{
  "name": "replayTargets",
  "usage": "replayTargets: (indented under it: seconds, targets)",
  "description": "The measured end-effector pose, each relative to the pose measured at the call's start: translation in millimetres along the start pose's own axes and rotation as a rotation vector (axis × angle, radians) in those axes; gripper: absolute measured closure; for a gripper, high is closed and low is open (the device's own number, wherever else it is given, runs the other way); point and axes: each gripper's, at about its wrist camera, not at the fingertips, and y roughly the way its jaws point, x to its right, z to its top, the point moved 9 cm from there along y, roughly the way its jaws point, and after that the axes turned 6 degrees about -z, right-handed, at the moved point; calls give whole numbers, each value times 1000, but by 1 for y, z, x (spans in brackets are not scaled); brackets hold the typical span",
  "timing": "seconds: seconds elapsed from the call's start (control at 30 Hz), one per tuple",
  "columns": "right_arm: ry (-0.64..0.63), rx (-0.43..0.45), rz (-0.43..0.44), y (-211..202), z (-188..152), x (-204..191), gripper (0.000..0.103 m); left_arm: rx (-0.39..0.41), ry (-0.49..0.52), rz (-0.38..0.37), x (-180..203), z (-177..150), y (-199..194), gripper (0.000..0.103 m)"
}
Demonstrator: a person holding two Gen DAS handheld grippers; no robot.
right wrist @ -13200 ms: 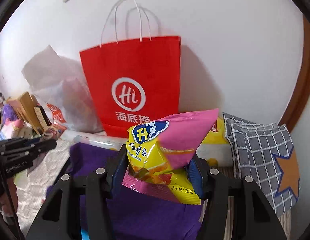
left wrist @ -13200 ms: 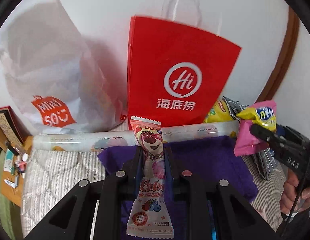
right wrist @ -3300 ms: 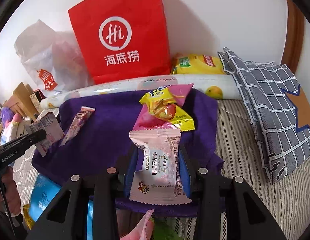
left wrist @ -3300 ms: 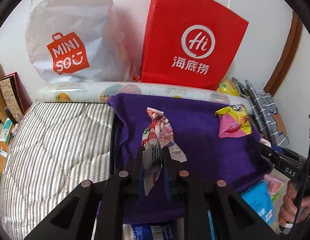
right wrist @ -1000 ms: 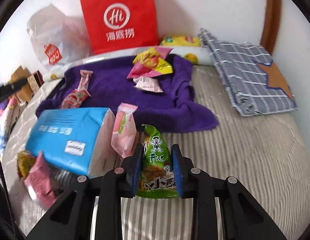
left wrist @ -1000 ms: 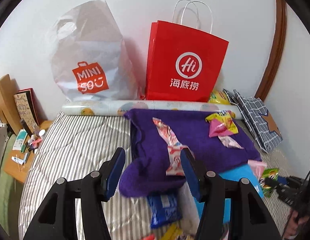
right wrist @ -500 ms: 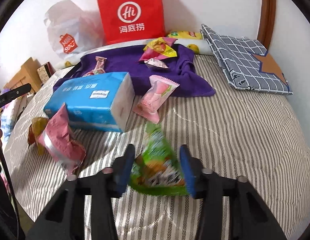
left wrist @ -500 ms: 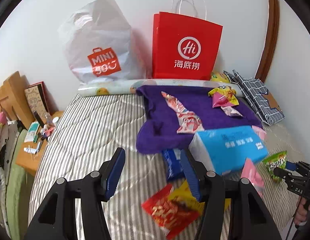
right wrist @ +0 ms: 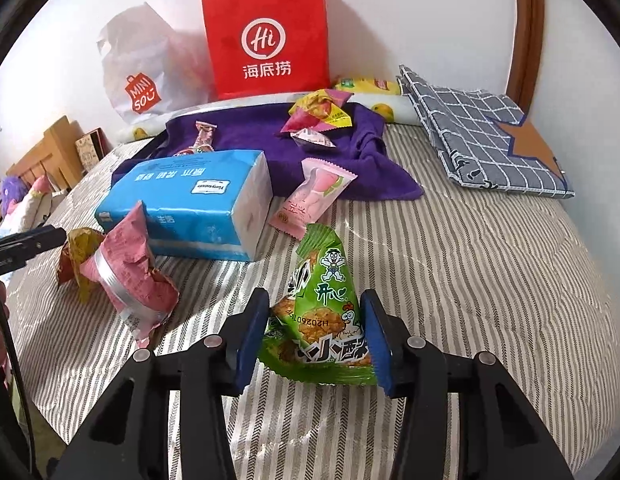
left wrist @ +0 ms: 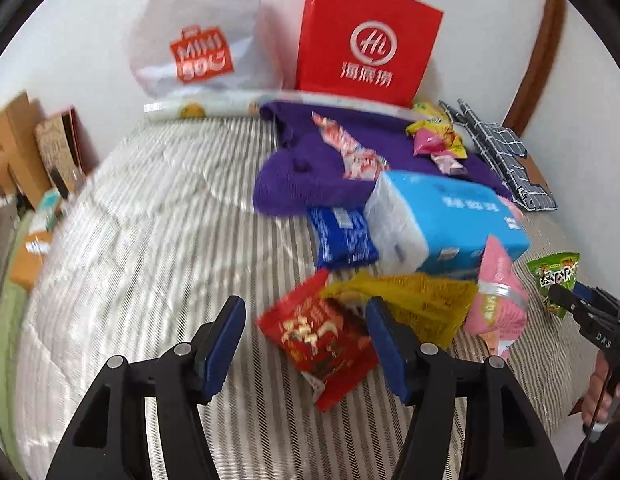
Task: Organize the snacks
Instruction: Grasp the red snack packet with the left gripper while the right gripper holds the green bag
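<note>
Left hand-held gripper (left wrist: 306, 338) opening over red snack packet (left wrist: 321, 334) — right hand-held gripper (right wrist: 313, 334) straddles green snack bag (right wrist: 319, 316), unclamped.

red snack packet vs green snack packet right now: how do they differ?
The red snack packet lies flat on the striped bedding, while the green snack packet stands up as a pyramid. The red one sits ahead of the left gripper, whose fingers are opening; the green one sits between the right gripper fingers. Both are off the purple cloth.
</note>
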Motion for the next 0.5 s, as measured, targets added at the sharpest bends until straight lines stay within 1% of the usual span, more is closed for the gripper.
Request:
replayTargets:
  seconds: [0.07, 0.13, 0.2, 0.23, 0.27, 0.3, 0.33, 0.5]
  targets:
    - [2, 0, 1, -1, -3, 0, 56, -27, -30, -13, -1, -6, 8, 43]
    - [5, -2, 0, -2, -6, 0, 56, -44, -37, -22, 0, -9, 14, 44]
    - [4, -2, 2, -2, -7, 0, 56, -56, -25, 7, 1, -11, 20, 44]
    - [4, -1, 3, -2, -7, 0, 56, -54, -16, 21, 1, -11, 21, 45]
    - [3, 0, 4, -2, -7, -1, 56, -44, 4, 52, 0, -11, 21, 50]
    - [2, 0, 4, -1, -7, -1, 56, -39, 16, 65, 0, -11, 21, 54]
    - [0, 2, 3, -1, -7, -1, 56, -36, 25, 75, -1, -11, 20, 56]
    - [-6, 2, 4, 4, -11, -2, 56, -15, 25, 60, -4, -11, 19, 55]
